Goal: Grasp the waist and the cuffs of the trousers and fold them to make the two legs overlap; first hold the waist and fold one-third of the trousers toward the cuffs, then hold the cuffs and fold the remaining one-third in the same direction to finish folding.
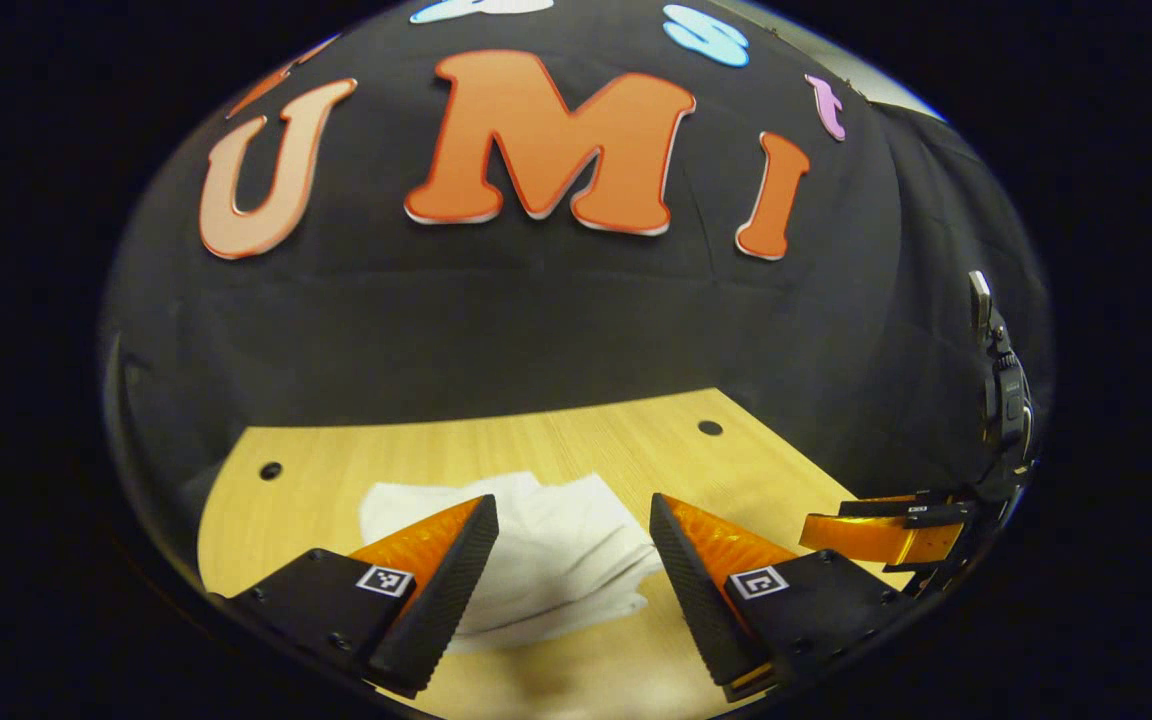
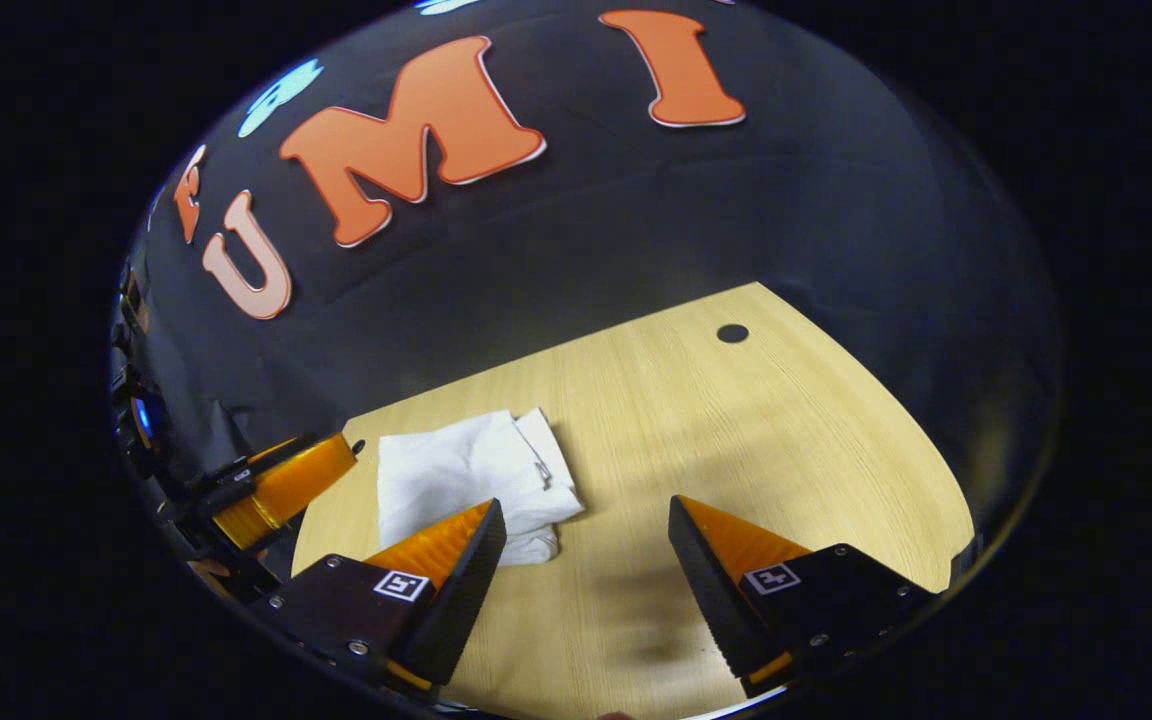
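Note:
The white trousers (image 1: 536, 550) lie folded into a small bundle on the wooden table (image 1: 636, 440). In the left gripper view my left gripper (image 1: 573, 520) is open, hovering above the bundle with nothing between its fingers. At that view's right edge the right gripper (image 1: 886, 535) hangs apart from the cloth. In the right gripper view the folded trousers (image 2: 466, 480) lie left of centre, and my right gripper (image 2: 586, 525) is open over bare table just right of them. The left gripper (image 2: 281, 485) shows at that view's left, beside the bundle.
The table (image 2: 786, 450) has round holes (image 2: 732, 333) near its far corners (image 1: 709, 427) (image 1: 270, 470). The black cloth wall stands close behind the far edge. Bare wood stretches to the right of the trousers in the right gripper view.

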A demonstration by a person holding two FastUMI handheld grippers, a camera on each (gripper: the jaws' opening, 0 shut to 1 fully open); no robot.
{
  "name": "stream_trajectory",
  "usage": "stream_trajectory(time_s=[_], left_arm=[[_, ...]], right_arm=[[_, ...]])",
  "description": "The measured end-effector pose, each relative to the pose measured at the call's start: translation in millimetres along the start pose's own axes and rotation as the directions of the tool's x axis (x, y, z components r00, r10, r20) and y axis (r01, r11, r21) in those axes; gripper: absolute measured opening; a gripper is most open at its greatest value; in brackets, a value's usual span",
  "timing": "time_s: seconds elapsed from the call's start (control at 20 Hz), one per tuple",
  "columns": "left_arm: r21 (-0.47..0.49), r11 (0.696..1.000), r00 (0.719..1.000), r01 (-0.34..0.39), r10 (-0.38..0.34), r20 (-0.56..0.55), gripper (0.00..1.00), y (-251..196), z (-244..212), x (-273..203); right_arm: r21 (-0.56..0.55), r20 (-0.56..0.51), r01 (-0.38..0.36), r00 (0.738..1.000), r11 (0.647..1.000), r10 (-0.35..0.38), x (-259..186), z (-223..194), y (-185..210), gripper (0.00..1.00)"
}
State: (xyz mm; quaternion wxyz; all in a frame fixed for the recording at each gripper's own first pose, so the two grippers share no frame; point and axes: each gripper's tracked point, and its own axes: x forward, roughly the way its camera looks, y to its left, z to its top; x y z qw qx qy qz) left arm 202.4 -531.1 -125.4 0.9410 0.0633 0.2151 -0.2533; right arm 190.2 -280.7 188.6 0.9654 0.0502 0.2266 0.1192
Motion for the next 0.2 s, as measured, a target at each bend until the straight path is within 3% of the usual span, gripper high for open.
stream_trajectory(time_s=[0.1, 0.2], left_arm=[[-0.034, 0.998, 0.996, -0.057, 0.06, 0.066, 0.99, 14, 2, -20], [-0.01, 0.989, 0.979, -0.151, 0.151, 0.138, 0.99, 25, 0, -22]], right_arm=[[-0.052, 0.046, -0.02, 0.999, 0.998, 0.022, -5, 14, 17, 0.98], [-0.098, 0.115, -0.022, 0.993, 0.995, 0.034, -15, 31, 31, 0.98]])
